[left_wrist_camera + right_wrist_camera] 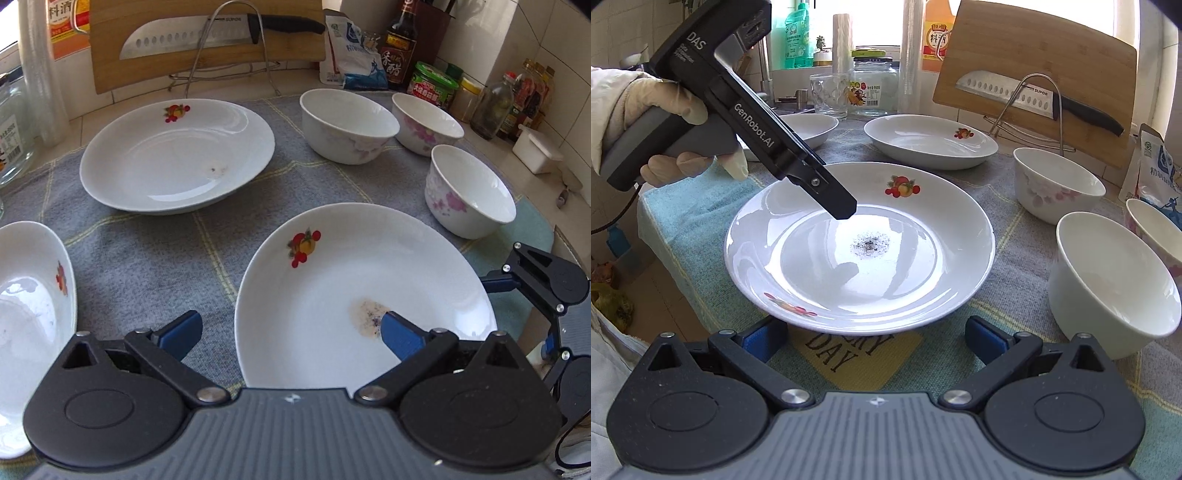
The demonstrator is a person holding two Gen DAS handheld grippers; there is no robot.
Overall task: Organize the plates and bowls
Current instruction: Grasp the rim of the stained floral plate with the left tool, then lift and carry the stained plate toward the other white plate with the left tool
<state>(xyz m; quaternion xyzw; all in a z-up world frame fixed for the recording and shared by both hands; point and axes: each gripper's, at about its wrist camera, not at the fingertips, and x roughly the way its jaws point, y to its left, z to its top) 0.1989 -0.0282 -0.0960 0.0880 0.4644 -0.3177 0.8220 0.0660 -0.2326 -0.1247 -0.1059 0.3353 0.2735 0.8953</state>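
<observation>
Left gripper (291,332) agape over plate (332,266); gloved hand (683,110) seen only from right wrist.

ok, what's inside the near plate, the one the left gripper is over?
Inside the near plate: a dark speckled stain at its centre and fruit decals on the inner rim. No food or other dish. The left gripper, jaws open, hides part of the bottom in its own view.

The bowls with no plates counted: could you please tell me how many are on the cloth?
3: one large bowl mid-cloth, one floral bowl behind it by the jars, one floral bowl nearest the speckled plate. None seems hidden.
</observation>
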